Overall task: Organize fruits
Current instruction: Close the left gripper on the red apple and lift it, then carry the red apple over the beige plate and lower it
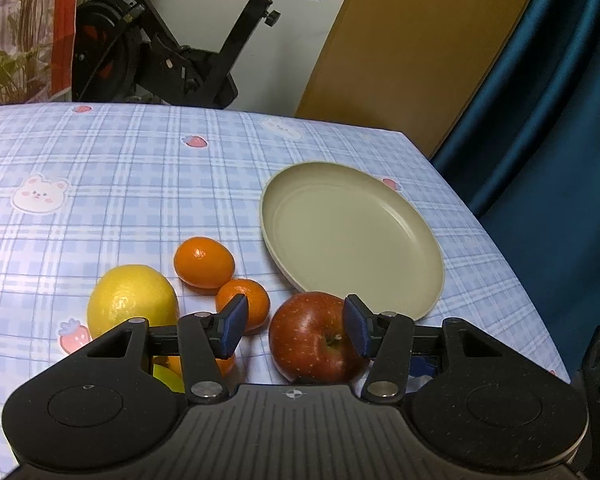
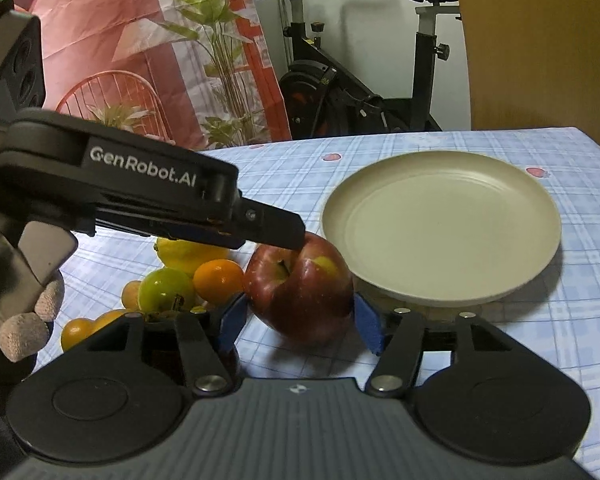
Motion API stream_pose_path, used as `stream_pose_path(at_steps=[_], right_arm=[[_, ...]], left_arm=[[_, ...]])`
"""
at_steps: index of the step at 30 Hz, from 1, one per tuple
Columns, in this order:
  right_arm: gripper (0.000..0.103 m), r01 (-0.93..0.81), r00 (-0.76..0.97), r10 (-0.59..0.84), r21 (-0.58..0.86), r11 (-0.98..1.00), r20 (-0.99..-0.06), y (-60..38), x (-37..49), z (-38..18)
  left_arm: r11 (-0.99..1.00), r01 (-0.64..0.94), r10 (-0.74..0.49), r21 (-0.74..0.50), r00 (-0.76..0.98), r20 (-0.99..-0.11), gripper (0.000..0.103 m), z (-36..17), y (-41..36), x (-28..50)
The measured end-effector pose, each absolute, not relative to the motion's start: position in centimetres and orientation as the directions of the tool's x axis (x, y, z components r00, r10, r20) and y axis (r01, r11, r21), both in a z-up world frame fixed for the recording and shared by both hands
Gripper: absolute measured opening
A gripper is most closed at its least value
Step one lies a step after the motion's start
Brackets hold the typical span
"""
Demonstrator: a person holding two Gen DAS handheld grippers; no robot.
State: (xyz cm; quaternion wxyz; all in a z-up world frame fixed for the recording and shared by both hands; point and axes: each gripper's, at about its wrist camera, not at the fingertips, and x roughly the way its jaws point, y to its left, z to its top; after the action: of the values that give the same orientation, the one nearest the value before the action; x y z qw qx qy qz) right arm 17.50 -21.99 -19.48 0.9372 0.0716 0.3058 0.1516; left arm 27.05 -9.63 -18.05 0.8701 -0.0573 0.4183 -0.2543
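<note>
Checked cloth covers the table (image 1: 120, 168); the red apple (image 2: 300, 292) sits just before the empty plate (image 2: 440, 224). Right gripper (image 2: 300, 320) straddles it with jaws spread, nearer; left gripper (image 1: 296, 328) spread, one finger at the apple's top.

One round beige plate (image 1: 352, 236), one red apple (image 1: 312, 340), one yellow lemon (image 1: 132, 300), one green apple (image 2: 166, 290), and at least three small orange mandarins (image 1: 204, 265).
</note>
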Motion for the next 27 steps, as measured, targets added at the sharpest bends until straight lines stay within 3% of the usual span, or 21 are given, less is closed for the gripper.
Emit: stream_pose_path(at_steps=[3,7,18,27], right_arm=[[0.062,-0.235,0.772,0.33,0.238,0.942,-0.544,-22.2,17.4,-19.7],[0.062,-0.236,0.775,0.332,0.242,0.941,-0.537,-22.3,17.3,-19.7],[0.061,-0.232,0.783,0.332,0.248,0.94,-0.526,-22.2,17.1,-19.8],[0.059,-0.239,0.811,0.339,0.258,0.936,-0.477,-22.2,15.9,-17.7]], left_arm=[[0.869,0.414,-0.472,-0.27,0.536,-0.699,0.056,-17.8,-10.0,26.5],[0.857,0.444,-0.485,-0.261,0.523,-0.701,0.068,-18.0,-10.4,26.1],[0.843,0.482,-0.484,-0.238,0.487,-0.727,0.067,-19.4,-11.5,25.7],[0.838,0.495,-0.5,-0.231,0.525,-0.689,0.067,-17.4,-11.0,24.7]])
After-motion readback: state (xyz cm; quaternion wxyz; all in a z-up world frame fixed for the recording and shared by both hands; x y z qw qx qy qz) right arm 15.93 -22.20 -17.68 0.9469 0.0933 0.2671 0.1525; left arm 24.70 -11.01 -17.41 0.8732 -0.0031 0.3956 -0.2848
